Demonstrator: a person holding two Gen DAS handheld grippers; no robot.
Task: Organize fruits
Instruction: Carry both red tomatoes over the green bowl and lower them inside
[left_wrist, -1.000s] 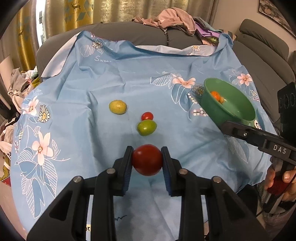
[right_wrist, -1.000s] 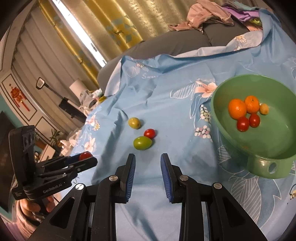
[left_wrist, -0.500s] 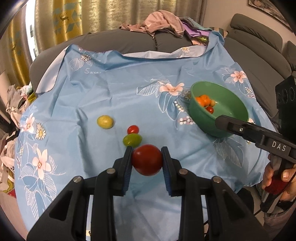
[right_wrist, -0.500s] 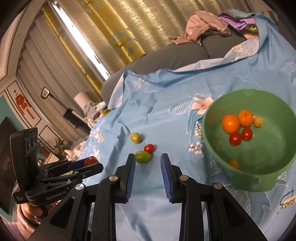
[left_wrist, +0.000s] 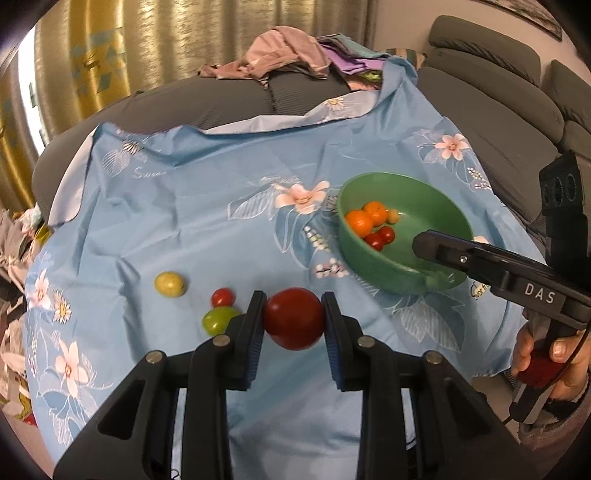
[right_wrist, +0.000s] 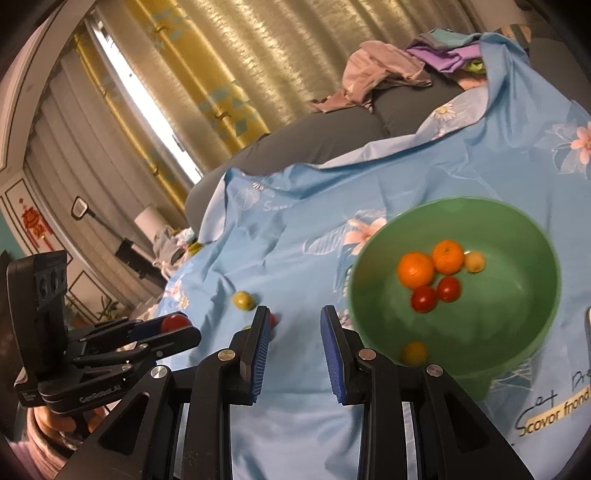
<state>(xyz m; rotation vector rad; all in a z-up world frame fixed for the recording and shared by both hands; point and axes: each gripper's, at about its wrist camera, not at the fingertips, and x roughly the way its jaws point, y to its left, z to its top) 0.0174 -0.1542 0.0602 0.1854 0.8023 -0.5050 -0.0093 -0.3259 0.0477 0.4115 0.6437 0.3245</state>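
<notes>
My left gripper (left_wrist: 293, 319) is shut on a large red tomato (left_wrist: 293, 318) and holds it above the blue floral cloth (left_wrist: 207, 221). It also shows in the right wrist view (right_wrist: 173, 325) at the left. A green bowl (left_wrist: 436, 210) stands to the right with two oranges, two small red tomatoes and small yellow fruit inside; it fills the right wrist view (right_wrist: 517, 236). On the cloth lie a yellow fruit (left_wrist: 169, 283), a small red tomato (left_wrist: 222, 296) and a green fruit (left_wrist: 218, 319). My right gripper (right_wrist: 293, 345) is open and empty, near the bowl's left side.
The cloth covers a grey sofa (left_wrist: 229, 99) with a heap of clothes (left_wrist: 291, 55) at the back. Sofa cushions (left_wrist: 517, 122) rise at the right. Gold curtains (right_wrist: 207, 85) hang behind. The cloth's front edge drops off below my grippers.
My left gripper has lifted and pulled back with the tomato, so the bowl and fruits appear farther off. My right gripper has moved right, closer over the bowl.
</notes>
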